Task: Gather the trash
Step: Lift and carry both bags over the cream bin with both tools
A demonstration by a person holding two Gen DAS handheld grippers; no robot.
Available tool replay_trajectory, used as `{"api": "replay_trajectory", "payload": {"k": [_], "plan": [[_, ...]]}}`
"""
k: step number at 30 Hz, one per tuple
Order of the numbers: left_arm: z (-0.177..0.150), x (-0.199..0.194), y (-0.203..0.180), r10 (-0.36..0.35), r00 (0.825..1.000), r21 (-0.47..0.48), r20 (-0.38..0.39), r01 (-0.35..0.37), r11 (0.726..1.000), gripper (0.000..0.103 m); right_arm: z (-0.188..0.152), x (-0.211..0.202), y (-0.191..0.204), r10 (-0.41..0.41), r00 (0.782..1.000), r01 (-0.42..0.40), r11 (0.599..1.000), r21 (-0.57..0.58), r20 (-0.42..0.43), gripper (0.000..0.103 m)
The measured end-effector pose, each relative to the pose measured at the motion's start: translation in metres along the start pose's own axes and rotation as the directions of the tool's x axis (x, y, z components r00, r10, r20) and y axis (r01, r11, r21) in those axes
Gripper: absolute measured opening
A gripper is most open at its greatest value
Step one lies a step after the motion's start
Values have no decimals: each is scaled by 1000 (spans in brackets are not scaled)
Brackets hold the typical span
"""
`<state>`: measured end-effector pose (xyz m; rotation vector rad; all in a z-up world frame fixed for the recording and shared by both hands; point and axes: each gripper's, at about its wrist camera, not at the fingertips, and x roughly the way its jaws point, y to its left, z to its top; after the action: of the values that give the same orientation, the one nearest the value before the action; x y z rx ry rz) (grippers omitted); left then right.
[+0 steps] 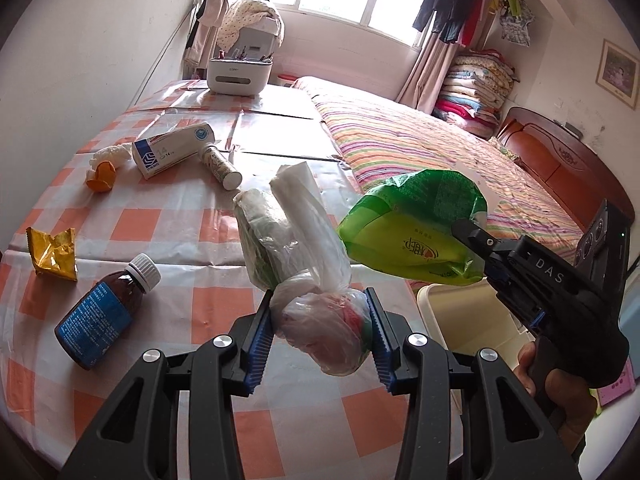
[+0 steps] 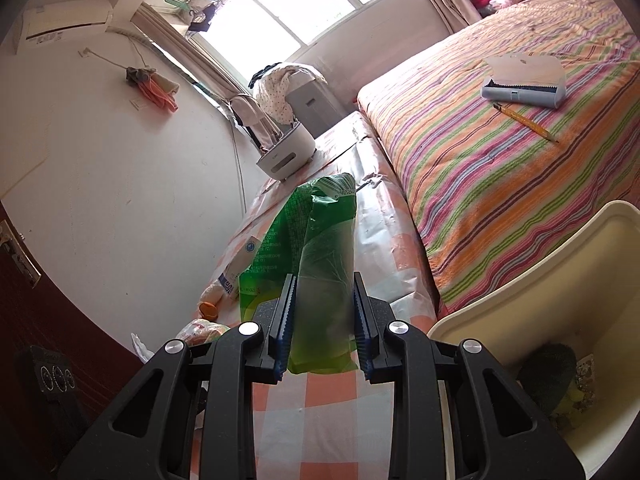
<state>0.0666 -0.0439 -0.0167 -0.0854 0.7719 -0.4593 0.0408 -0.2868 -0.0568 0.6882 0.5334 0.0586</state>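
Trash rides in both grippers above the checked table (image 1: 168, 208): the left gripper (image 1: 320, 340) clamps a knotted clear bag (image 1: 316, 320). At its 2 o'clock, the right gripper (image 2: 324, 320) pinches a green wrapper (image 2: 316, 264), with the cream bin (image 2: 560, 280) at that gripper's 3 o'clock.

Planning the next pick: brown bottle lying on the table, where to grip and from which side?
Grip the brown bottle across its mid-body, coming from above. It lies flat, white cap pointing away, so the round sides are exposed. The label gives the widest span; the cap end looks narrower.
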Motion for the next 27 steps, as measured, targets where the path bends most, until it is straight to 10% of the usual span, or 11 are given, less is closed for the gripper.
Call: {"api": "replay_trajectory", "payload": {"k": [14,27], "plan": [[-4,7,-44,-38,999,66,-34,40,997,42,4,-49,-34,-115,988,113,993,18,104,25],[-11,17,-87,-74,995,136,-71,84,987,42,2,-86,-49,-334,917,350,936,-38,216,25]]}}
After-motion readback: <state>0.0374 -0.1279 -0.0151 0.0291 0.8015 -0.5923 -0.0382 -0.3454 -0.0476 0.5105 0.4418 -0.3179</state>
